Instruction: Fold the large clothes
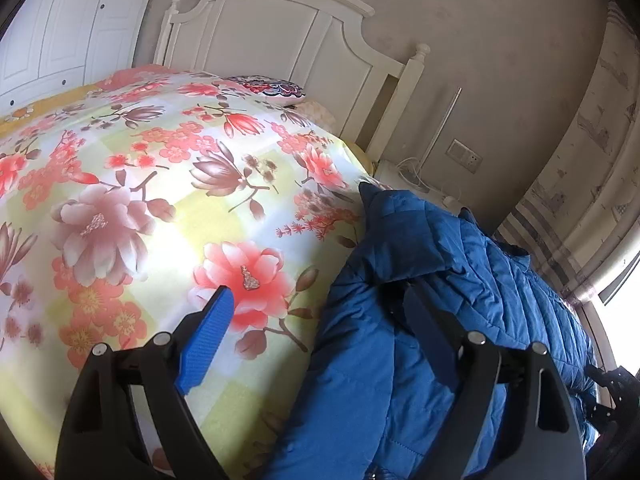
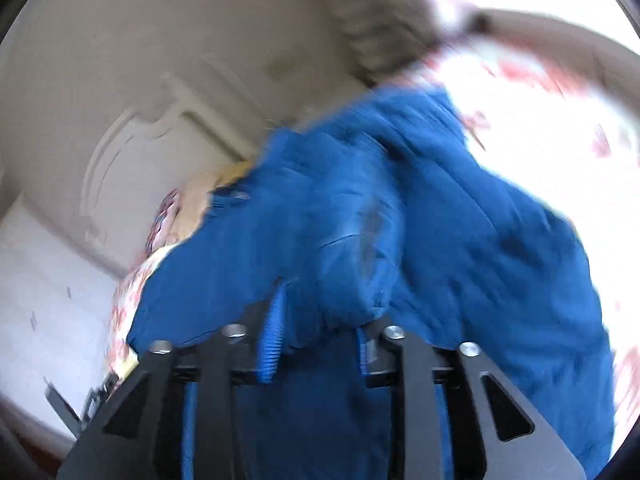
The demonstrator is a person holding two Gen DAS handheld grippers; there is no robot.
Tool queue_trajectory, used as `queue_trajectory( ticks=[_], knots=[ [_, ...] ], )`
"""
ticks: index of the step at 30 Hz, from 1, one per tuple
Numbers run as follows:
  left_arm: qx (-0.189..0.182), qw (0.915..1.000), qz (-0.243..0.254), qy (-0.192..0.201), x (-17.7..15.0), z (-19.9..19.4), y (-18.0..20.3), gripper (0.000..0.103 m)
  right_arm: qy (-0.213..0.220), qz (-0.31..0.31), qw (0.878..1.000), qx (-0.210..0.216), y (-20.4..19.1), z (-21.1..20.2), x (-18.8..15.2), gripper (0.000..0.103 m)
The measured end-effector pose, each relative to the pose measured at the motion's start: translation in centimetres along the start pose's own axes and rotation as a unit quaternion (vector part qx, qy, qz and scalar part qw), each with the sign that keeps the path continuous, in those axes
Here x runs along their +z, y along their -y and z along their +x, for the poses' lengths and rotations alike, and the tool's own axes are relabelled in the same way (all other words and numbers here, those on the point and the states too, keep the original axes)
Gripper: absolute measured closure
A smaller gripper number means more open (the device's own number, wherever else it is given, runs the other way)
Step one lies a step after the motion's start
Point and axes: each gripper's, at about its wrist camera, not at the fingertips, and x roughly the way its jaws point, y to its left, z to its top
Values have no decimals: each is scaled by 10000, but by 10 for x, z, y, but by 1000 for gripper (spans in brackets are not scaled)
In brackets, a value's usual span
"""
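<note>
Jacket (image 1: 420, 280) in blue quilted fabric lay bunched on the right side of the bed, over the floral quilt (image 1: 168, 184), below the white headboard (image 1: 280, 32). Left gripper (image 1: 316, 312) hung wide apart and clasped nothing; its left finger (image 1: 212, 332) stood above bare quilt and its right one lay over the jacket's edge. Right gripper (image 2: 320, 320) showed blurred, with a fold of jacket bulging between its fingers; whether the pads pinched it I could not tell.

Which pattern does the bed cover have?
The bed cover has red and pink flowers on pale yellow-and-white checks, clearest in the left wrist view.
</note>
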Motion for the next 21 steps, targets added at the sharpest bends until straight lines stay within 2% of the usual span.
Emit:
queue_trajectory(
  ticks=[1, 3, 5, 6, 8, 10, 12, 13, 14, 17, 19, 21],
  knots=[
    [1, 10000, 8, -5, 0, 0, 0, 17, 214, 1, 9997, -115, -1, -8, 0, 51],
    [5, 10000, 23, -16, 0, 0, 0, 17, 955, -270, 9935, -554, -15, -35, 2, 48],
    [4, 10000, 28, -19, -1, 0, 0, 17, 1620, -884, 9797, -782, -42, -57, 6, 47],
    [5, 10000, 23, -23, -1, 0, 0, 17, 1761, -1198, 9735, -830, -54, -59, 7, 47],
    [11, 10000, 7, -39, -1, 0, -1, 17, 1643, -1943, 9629, -896, -82, -50, 9, 47],
    [22, 10000, -18, -36, -1, 0, -1, 17, 1181, -2573, 9553, -852, -102, -23, 8, 47],
    [28, 10000, -34, -23, -1, 0, -1, 17, 762, -2986, 9444, -1148, -106, 7, 3, 47],
    [28, 10000, -40, -17, -1, 0, -2, 16, 450, -3155, 9359, -1499, -100, 28, -4, 46],
    [20, 10000, -44, 0, -2, -1, -2, 16, 204, -3173, 9344, -1608, -90, 43, -10, 44],
    [10, 10000, 4, 28, 1, -6, 2, 17, 153, -3048, 9391, -1579, -87, 46, -6, 43],
    [-252, 9996, 121, 38, 6, -14, 14, 17, 155, -3043, 9403, -1519, -86, 47, -8, 42],
    [-587, 9970, 469, 203, 16, -28, 41, 16, 157, -3048, 9405, -1494, -84, 50, -7, 41]
  ],
)
